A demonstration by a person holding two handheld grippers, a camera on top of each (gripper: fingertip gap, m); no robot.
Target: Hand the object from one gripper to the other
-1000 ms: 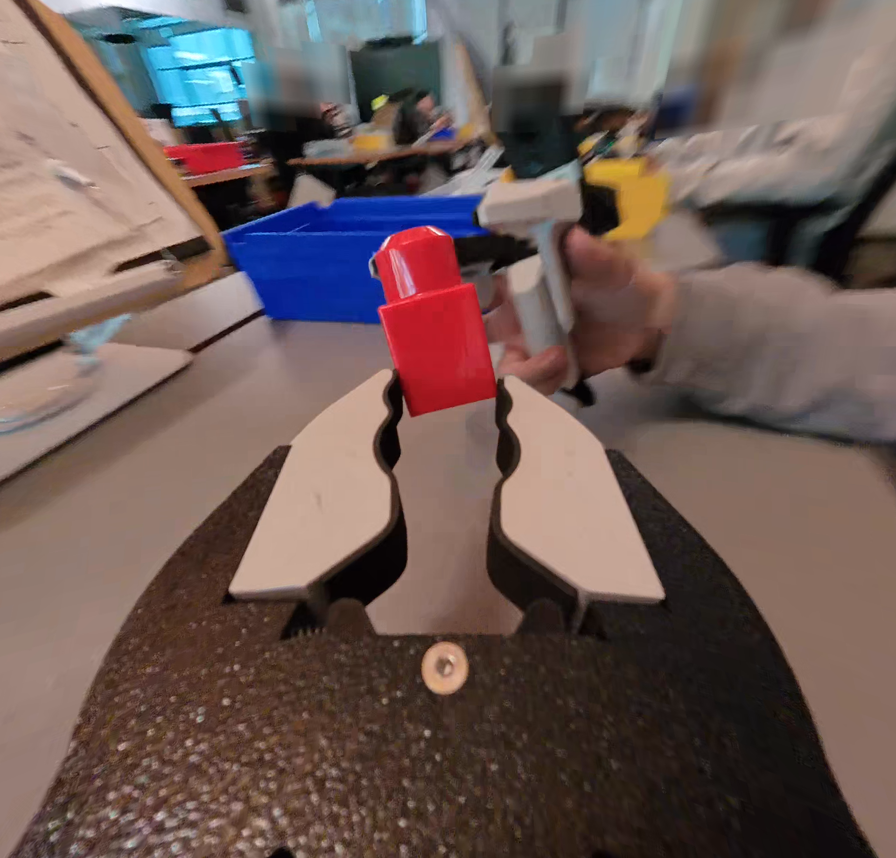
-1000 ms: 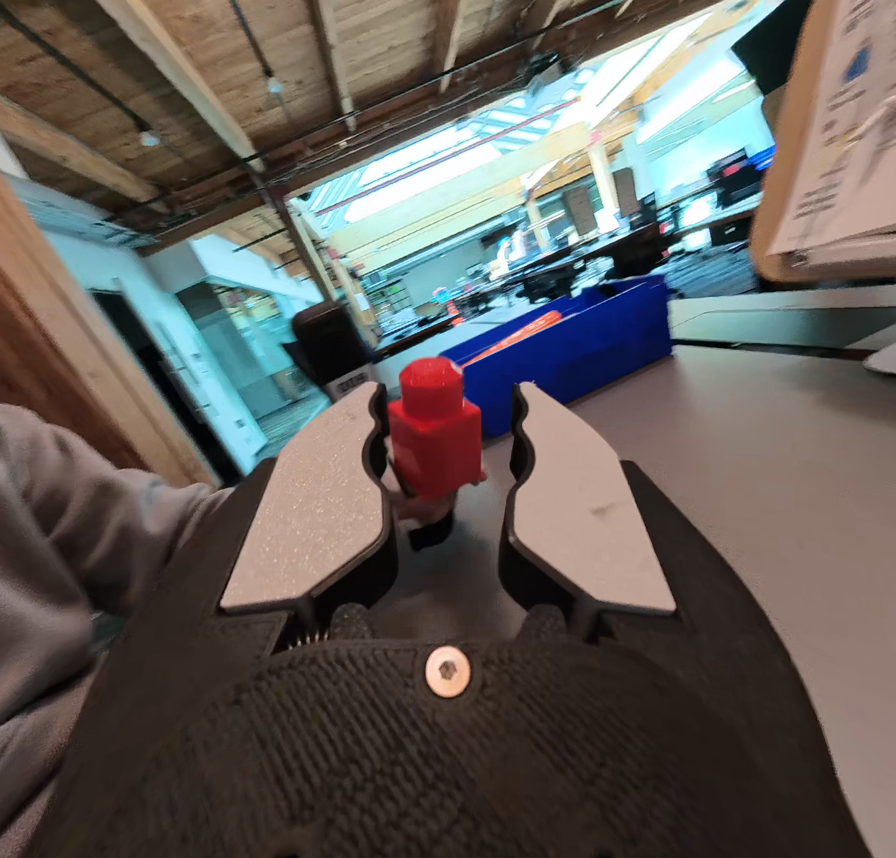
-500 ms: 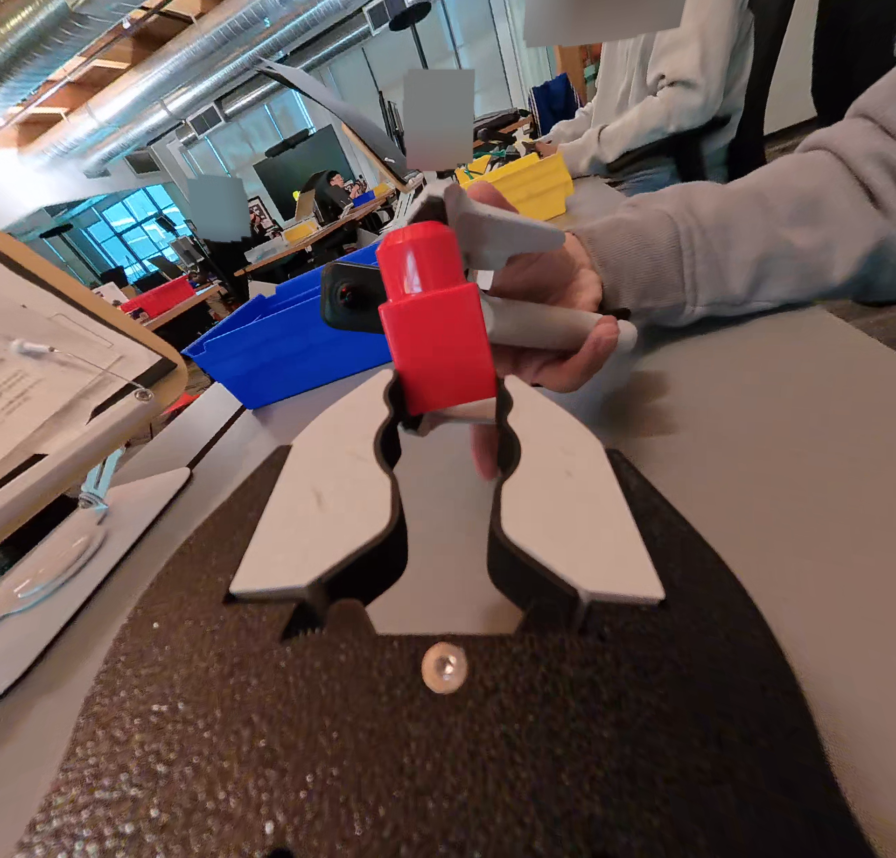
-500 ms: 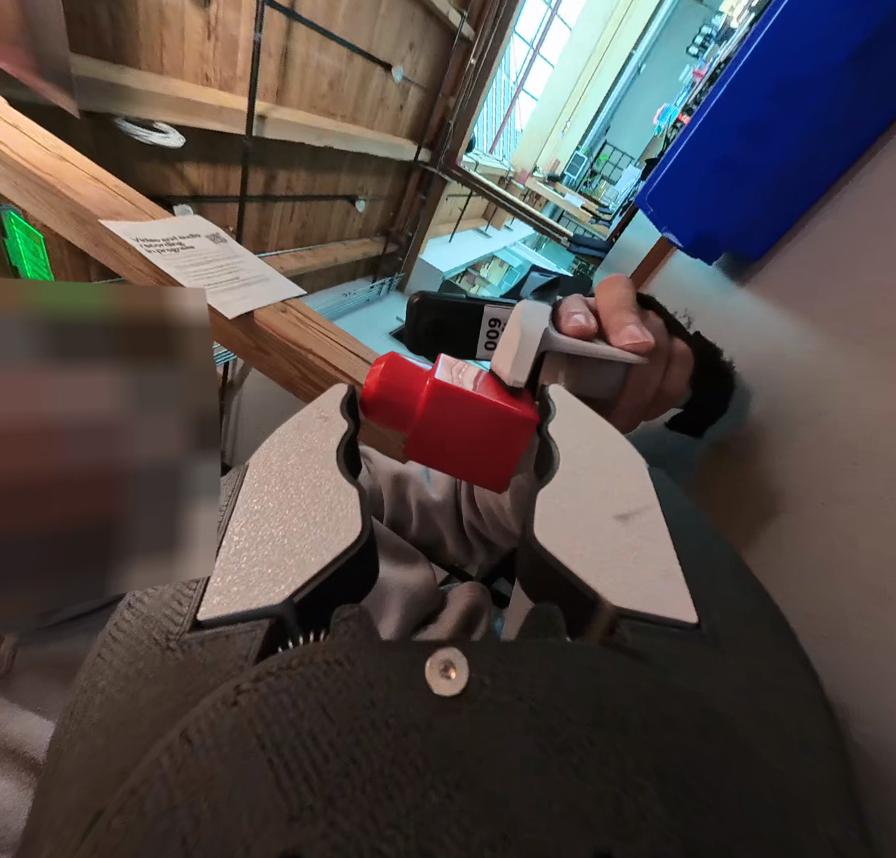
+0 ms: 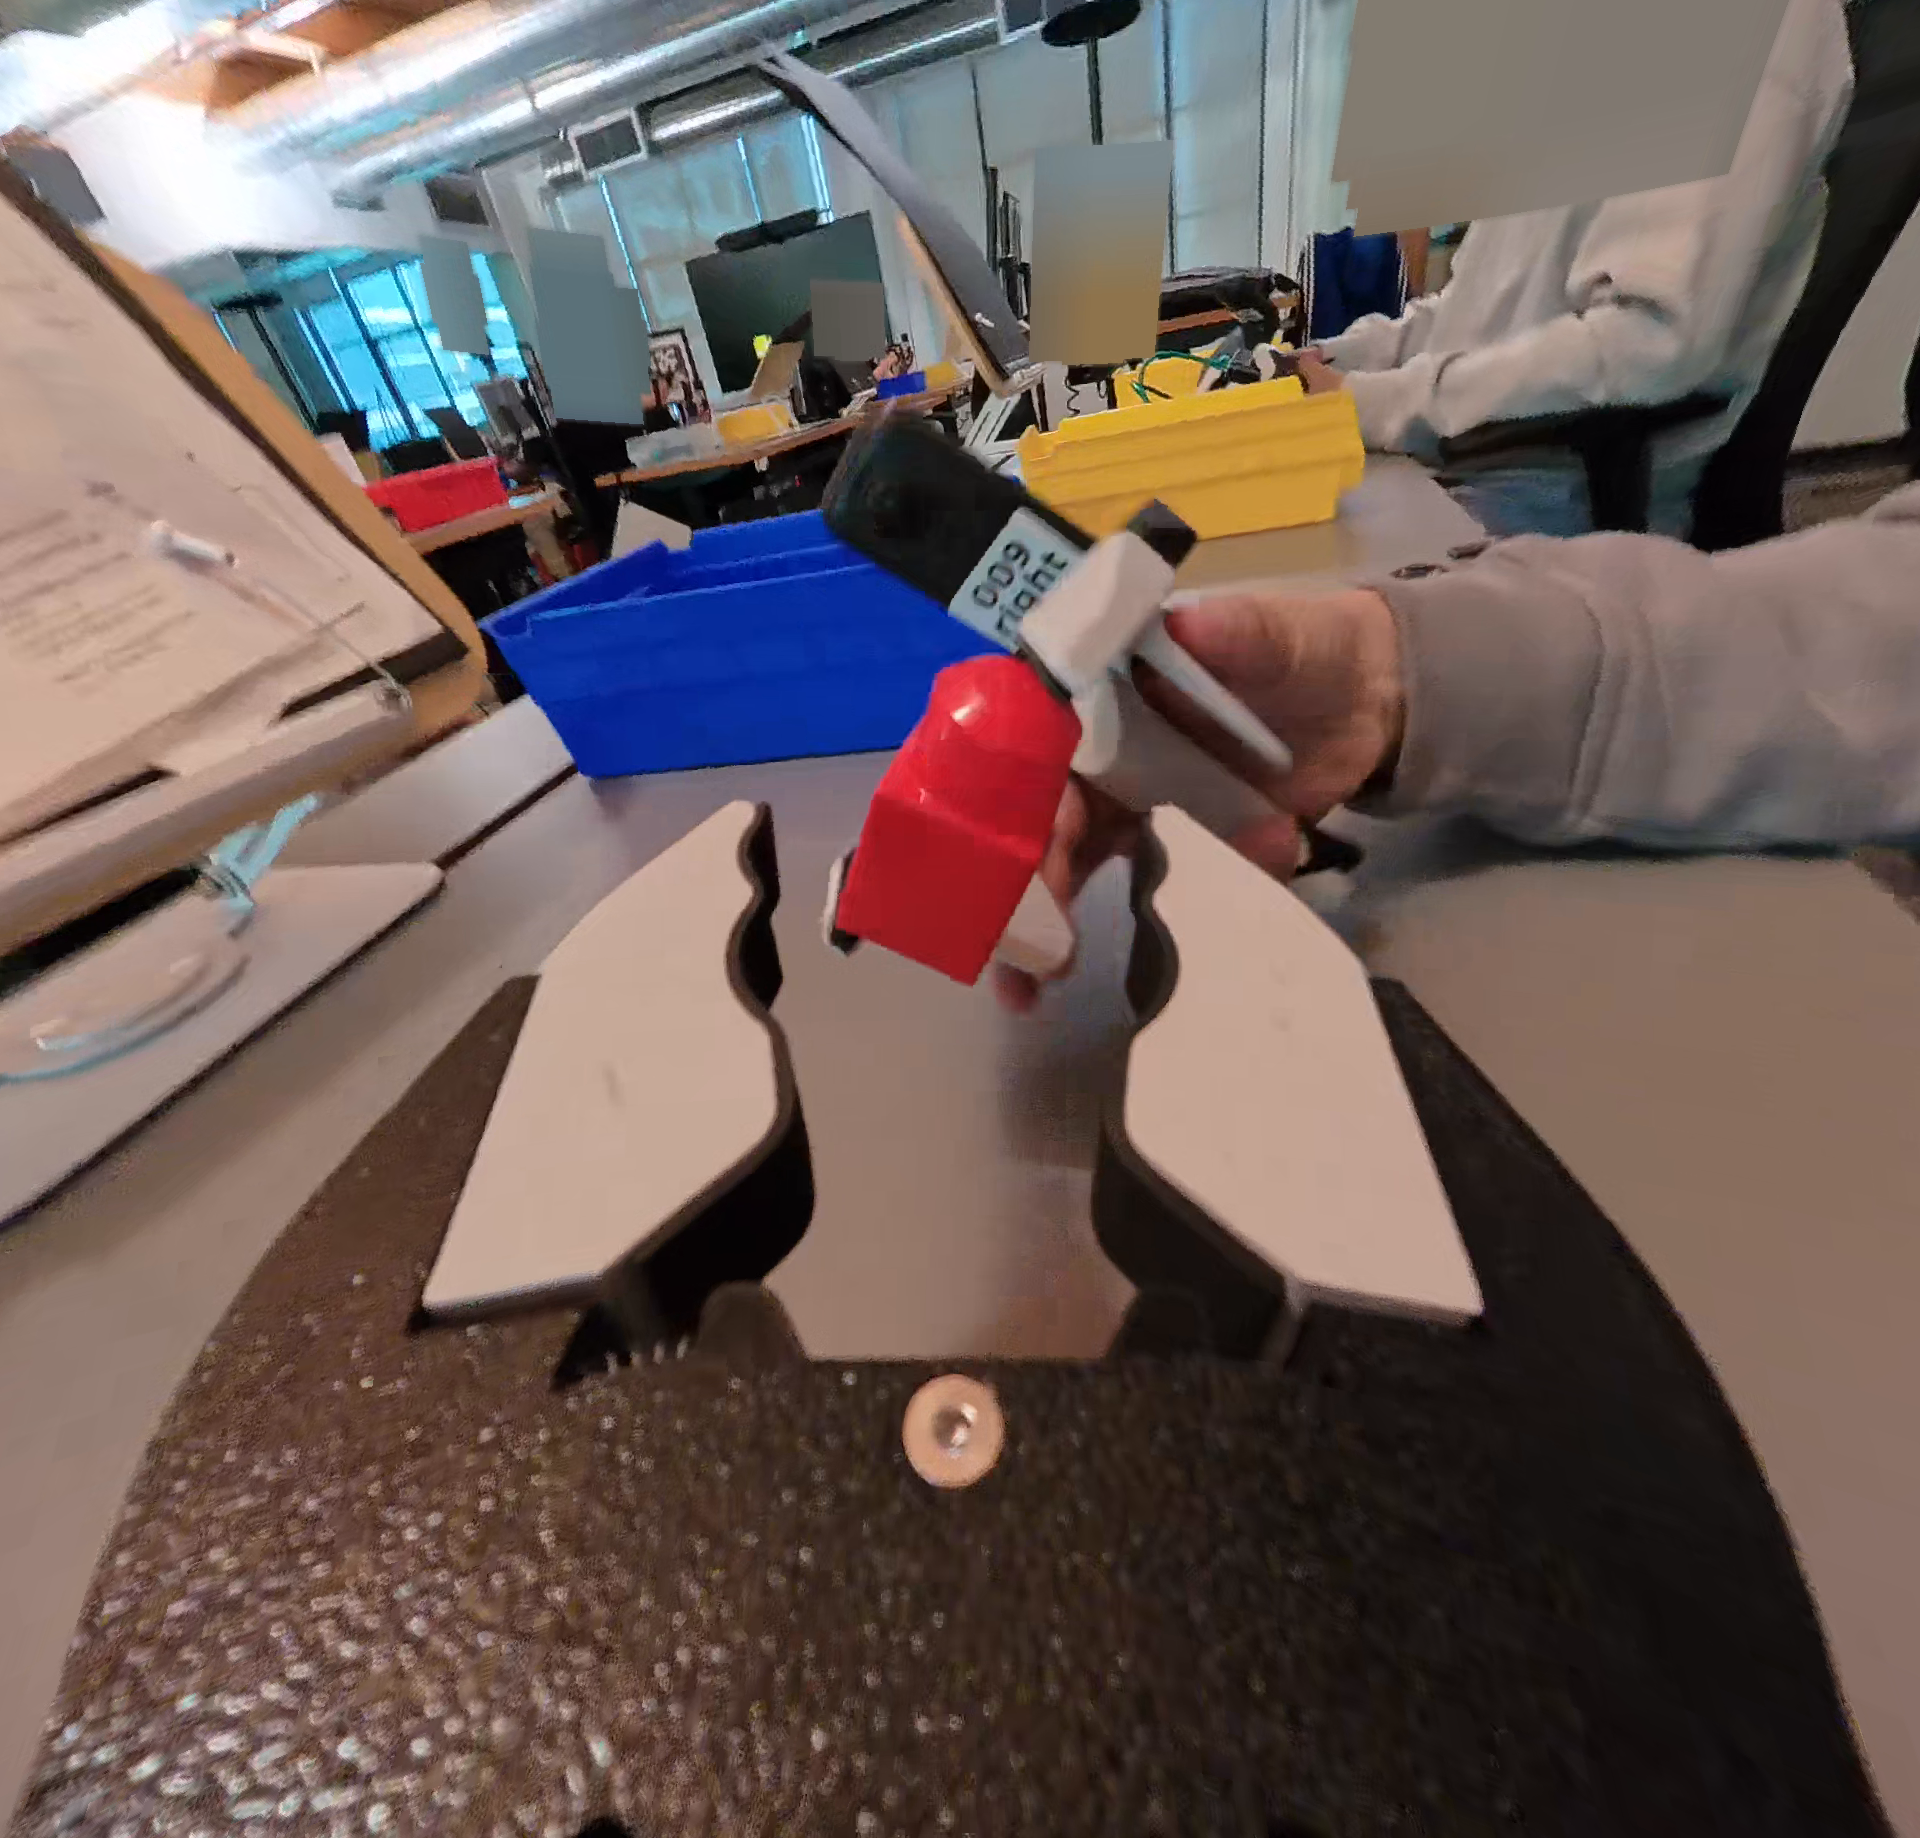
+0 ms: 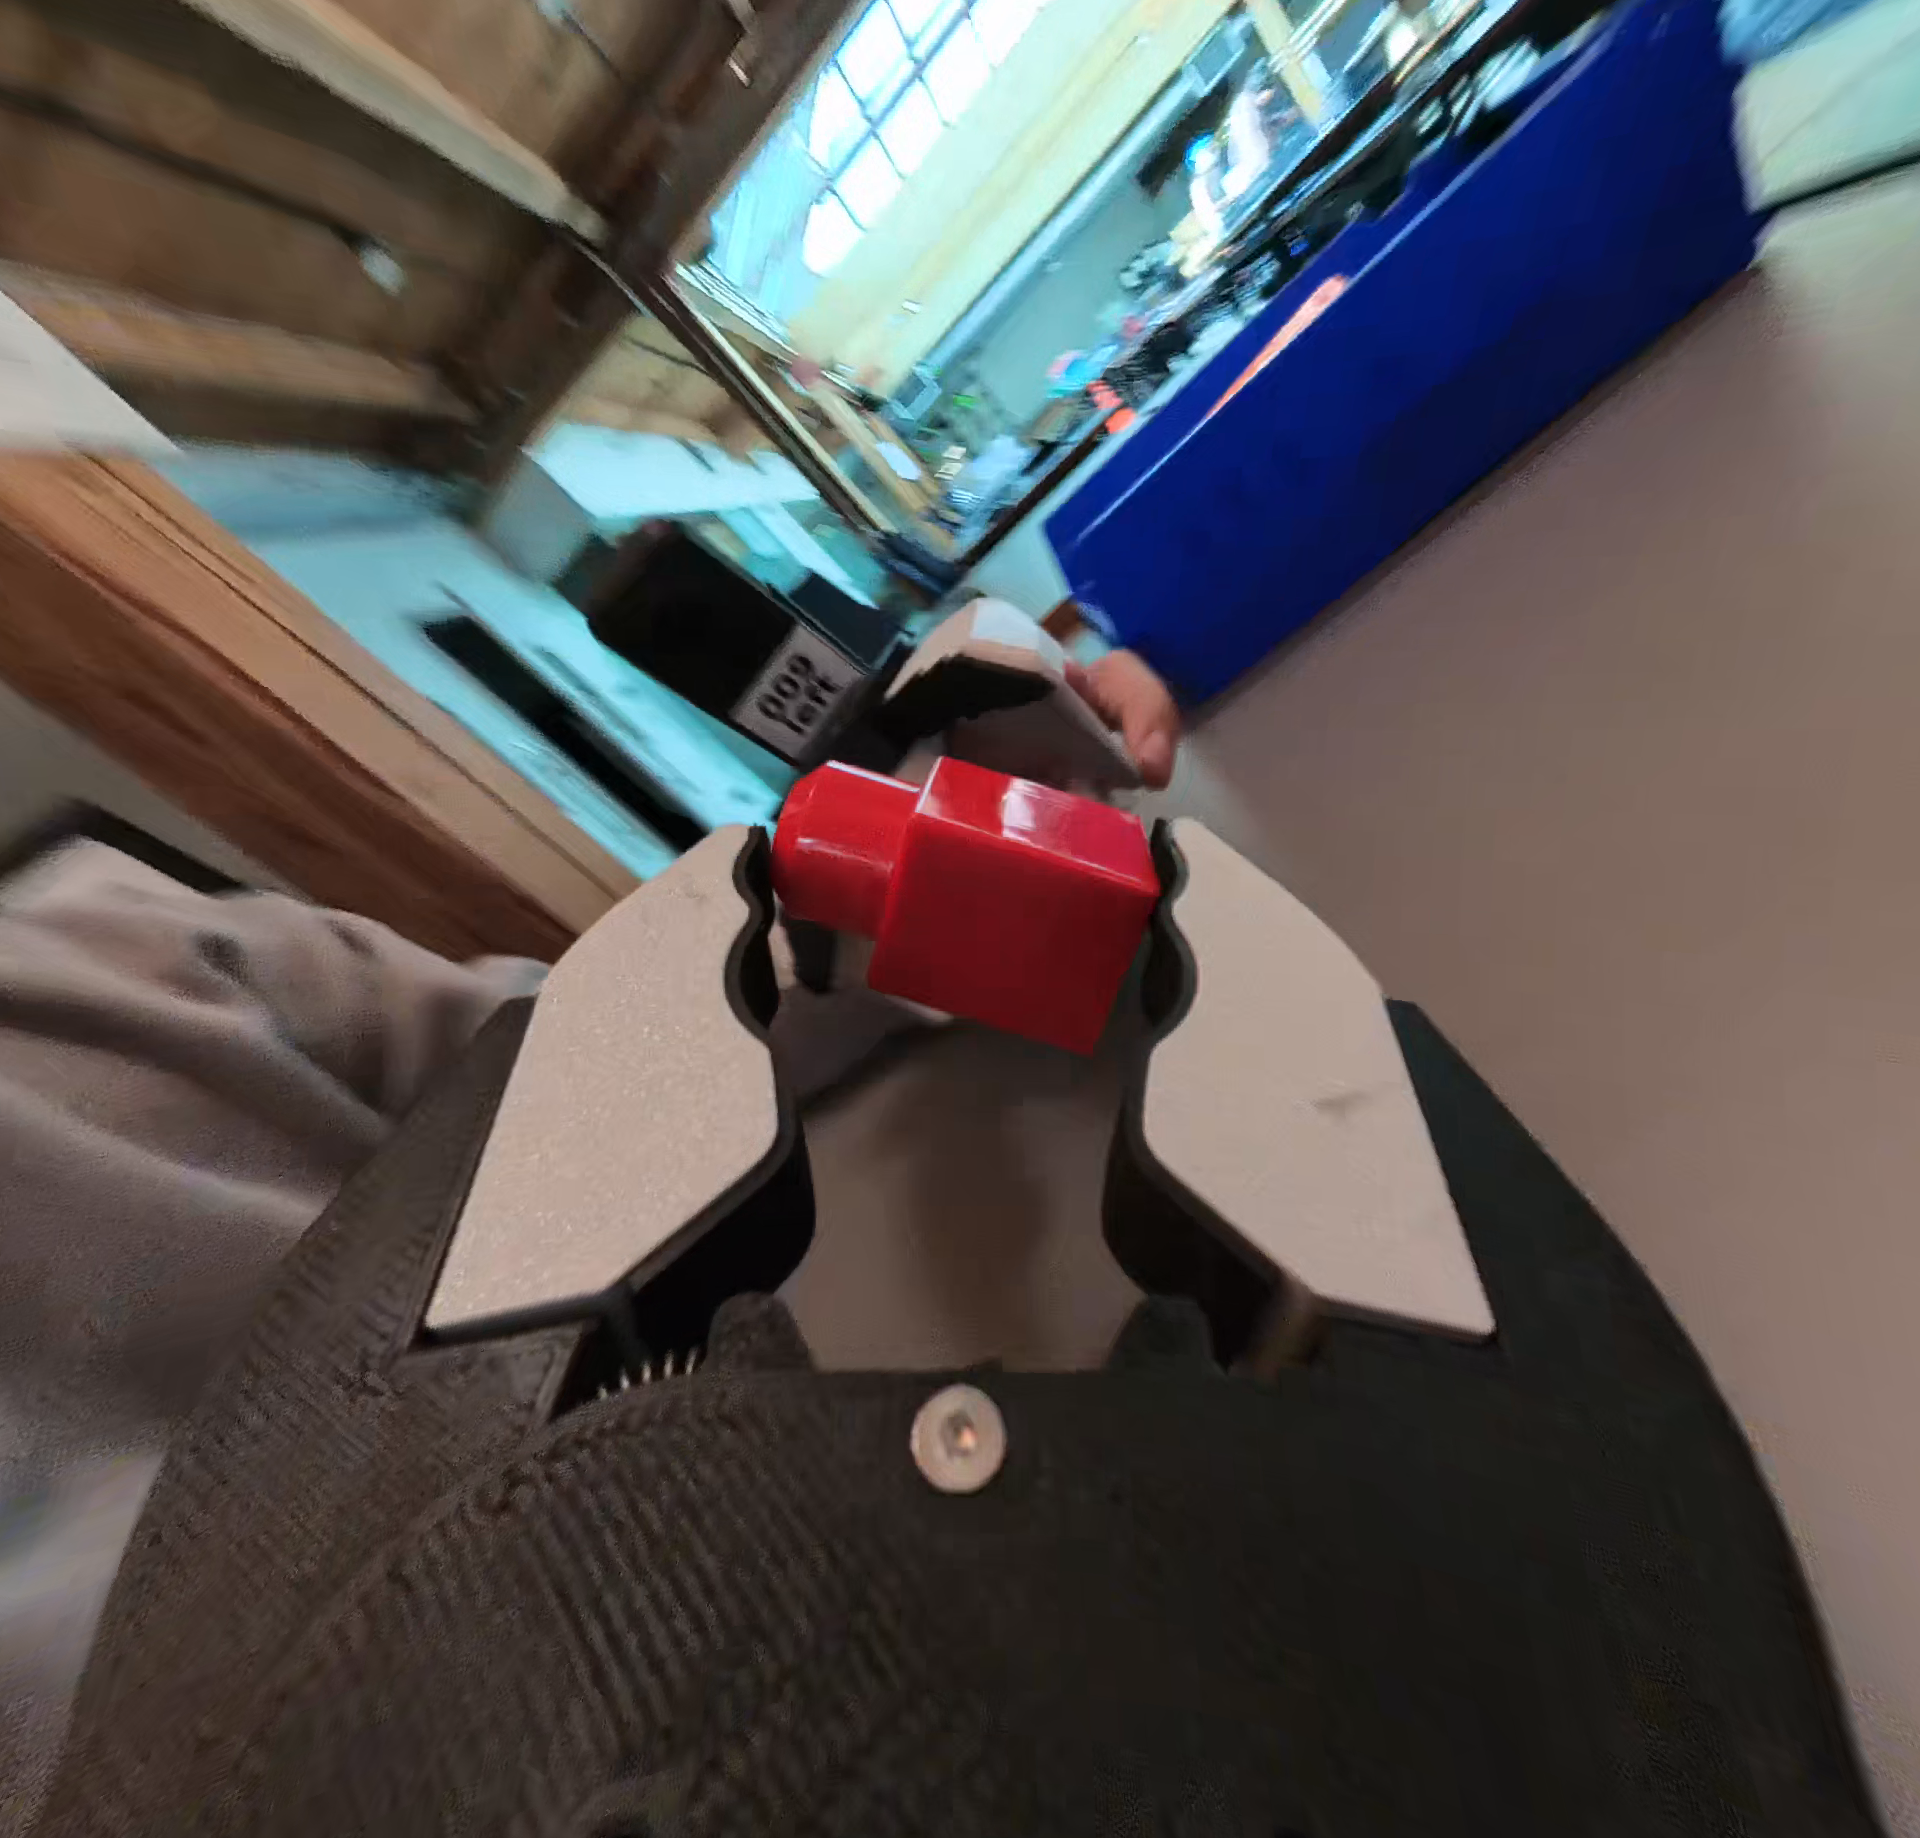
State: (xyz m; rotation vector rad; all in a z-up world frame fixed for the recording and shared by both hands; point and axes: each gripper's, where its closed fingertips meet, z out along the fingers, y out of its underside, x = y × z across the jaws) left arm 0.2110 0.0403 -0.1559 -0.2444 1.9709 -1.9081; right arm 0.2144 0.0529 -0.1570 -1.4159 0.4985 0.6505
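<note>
A red block with a round stud on one end [image 5: 961, 832] is tilted in the air just beyond my left gripper [image 5: 956, 827], which is open, its fingers well clear of the block. In the left wrist view a hand holds the right gripper [image 5: 1091, 645], whose white fingertips [image 5: 1039, 941] clamp the block. In the right wrist view my right gripper [image 6: 956, 884] is shut on the red block [image 6: 997, 905] lengthwise, stud against the left finger, base against the right. The left gripper [image 6: 987, 666] shows just behind the block.
A blue bin [image 5: 727, 666] stands on the grey table [image 5: 1610, 1061] behind the handover and also shows in the right wrist view [image 6: 1403, 386]. A yellow bin [image 5: 1195, 458] is farther back. A clipboard stand [image 5: 156, 541] is at the left. A person [image 5: 1558, 334] sits at the back right.
My left gripper has opened and let go of the red block. My right gripper has shut on it and drawn it slightly away, tilted.
</note>
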